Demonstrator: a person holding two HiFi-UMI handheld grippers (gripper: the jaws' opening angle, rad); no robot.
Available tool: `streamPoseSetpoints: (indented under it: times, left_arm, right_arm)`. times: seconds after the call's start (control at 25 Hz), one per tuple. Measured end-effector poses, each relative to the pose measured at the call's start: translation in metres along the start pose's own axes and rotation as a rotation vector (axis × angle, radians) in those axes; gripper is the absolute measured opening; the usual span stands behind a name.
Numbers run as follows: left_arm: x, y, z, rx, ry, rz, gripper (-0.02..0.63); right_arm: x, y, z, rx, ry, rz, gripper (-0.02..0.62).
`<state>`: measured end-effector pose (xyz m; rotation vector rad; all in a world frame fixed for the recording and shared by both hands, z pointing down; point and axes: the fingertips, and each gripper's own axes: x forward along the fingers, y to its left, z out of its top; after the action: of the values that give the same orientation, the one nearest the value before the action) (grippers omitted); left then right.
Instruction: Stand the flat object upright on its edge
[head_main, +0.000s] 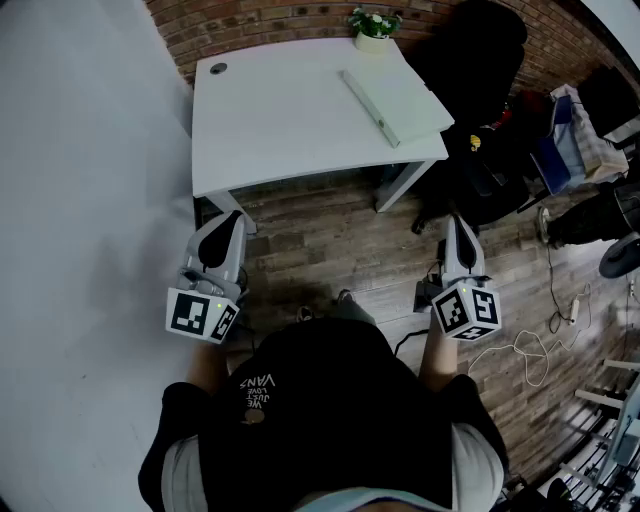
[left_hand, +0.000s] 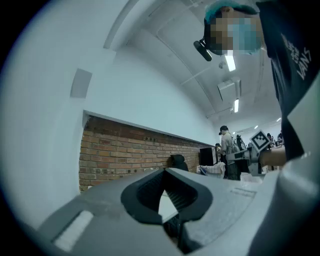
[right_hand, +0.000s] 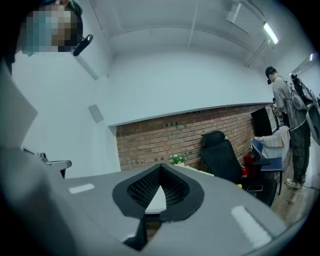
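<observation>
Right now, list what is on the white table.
A long pale bar lies flat; a small potted plant stands at the far edge. The tabletop beneath them is covered.

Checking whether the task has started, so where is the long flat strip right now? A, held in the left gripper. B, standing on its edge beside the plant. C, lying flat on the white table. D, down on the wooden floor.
C: the long flat strip lies flat on the white table, while the left gripper and the right gripper are both shut, empty and over the floor short of the table.
</observation>
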<state>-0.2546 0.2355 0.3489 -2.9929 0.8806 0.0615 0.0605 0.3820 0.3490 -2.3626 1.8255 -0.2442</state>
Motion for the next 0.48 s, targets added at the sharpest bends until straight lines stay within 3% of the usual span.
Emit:
streamPoseSetpoints:
  times: [0.16, 0.48]
  left_arm:
    - [0.006, -0.004, -0.001, -0.007, 0.003, -0.018, 0.000]
    - [0.030, -0.012, -0.013, -0.014, 0.026, -0.061, 0.000]
  right_arm:
    - [0.002, 0.005, 0.004, 0.005, -0.020, 0.043, -0.002]
    - [0.011, -0.006, -0.005, 0.012, -0.004, 0.035, -0.002]
